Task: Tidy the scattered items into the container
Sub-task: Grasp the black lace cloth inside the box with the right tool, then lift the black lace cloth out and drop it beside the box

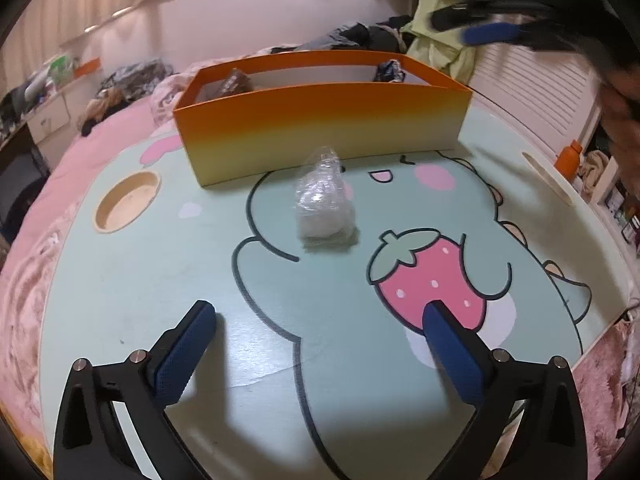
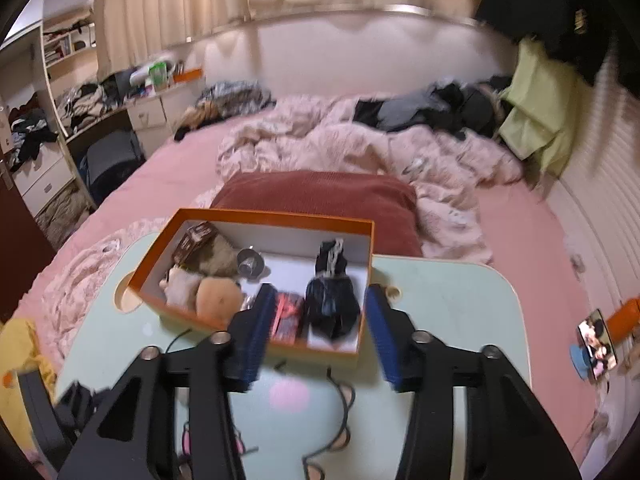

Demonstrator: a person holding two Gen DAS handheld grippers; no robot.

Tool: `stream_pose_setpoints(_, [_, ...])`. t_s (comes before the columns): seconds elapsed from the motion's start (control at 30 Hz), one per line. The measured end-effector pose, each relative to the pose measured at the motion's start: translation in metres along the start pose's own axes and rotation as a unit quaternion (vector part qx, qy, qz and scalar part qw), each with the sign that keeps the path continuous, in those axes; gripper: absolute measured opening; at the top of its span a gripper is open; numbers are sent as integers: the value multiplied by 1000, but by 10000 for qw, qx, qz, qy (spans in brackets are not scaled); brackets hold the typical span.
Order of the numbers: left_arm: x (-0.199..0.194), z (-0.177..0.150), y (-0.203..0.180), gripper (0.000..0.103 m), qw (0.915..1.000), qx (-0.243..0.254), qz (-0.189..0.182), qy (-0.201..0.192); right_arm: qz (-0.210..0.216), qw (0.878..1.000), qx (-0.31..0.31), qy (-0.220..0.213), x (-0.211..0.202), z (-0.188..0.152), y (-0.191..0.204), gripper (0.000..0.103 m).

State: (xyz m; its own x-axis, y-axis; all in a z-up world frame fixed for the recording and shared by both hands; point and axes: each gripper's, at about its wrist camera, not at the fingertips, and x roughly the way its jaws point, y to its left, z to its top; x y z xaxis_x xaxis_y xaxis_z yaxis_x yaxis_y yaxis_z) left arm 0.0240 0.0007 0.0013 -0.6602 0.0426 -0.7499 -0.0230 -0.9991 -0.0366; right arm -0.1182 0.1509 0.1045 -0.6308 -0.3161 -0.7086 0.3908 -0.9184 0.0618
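- A clear-wrapped white bundle lies alone on the cartoon-printed desk, just in front of the orange box; it appears to be the last stray item.
- The left gripper hangs low over the desk on the side of the bundle away from the box, fingers spread wide, holding nothing.
- The right gripper hovers above the box's near wall, fingers apart and empty; below it lie a black pouch, a tan puff and other small things.
- Judged stage: approach to the final pickup. Next, the left gripper must advance, straddle the bundle and close gently on the crinkly wrap.
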Motion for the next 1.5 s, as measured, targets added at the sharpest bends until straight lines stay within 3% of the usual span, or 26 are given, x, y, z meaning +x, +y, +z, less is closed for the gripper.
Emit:
stream_pose_setpoints(0.03, [0,0,1,103,10000,-2,-7,2,55,9999,6,143,10,7,-1,39])
stream_pose_setpoints(0.2, [0,0,2,103,10000,-2,-11,1,-75,9966,-101,814,63,22,5,38])
stream_pose_setpoints(0.43, [0,-1,0,103,10000,7,-9,-6,-665,9888,-367,1288,116,32,18,38])
stream_pose_setpoints(0.5, [0,-2,0,103,10000,2,-14,-3,-764,9857,-499,1420,128,32,21,30])
stream_pose_setpoints(0.6, [0,-2,-3,103,10000,2,-24,-10,-592,9903,-487,1155,113,33,24,23])
stream_pose_setpoints(0.73, [-1,-2,-4,103,10000,0,-19,-10,69,9994,-89,322,49,37,21,23])
stream_pose_setpoints(0.93, [0,-1,-4,103,10000,-5,-19,-6,905,9949,224,-395,-35,7,21,23])
stream_pose_setpoints(1.1, [-1,-2,-4,103,10000,-11,-11,-3,1531,9861,603,-212,-42,-41,11,23])
stream_pose_setpoints(1.33, [0,-2,-4,103,10000,-15,-6,3,1499,9816,1086,461,15,-90,-3,23])
stream_pose_setpoints(1.47, [-1,-2,-5,103,10000,-22,4,-4,1538,9816,1114,216,4,-89,0,24])
stream_pose_setpoints(1.5, [0,-3,-5,103,10000,-23,3,-5,1533,9829,1016,121,-2,-82,3,29])
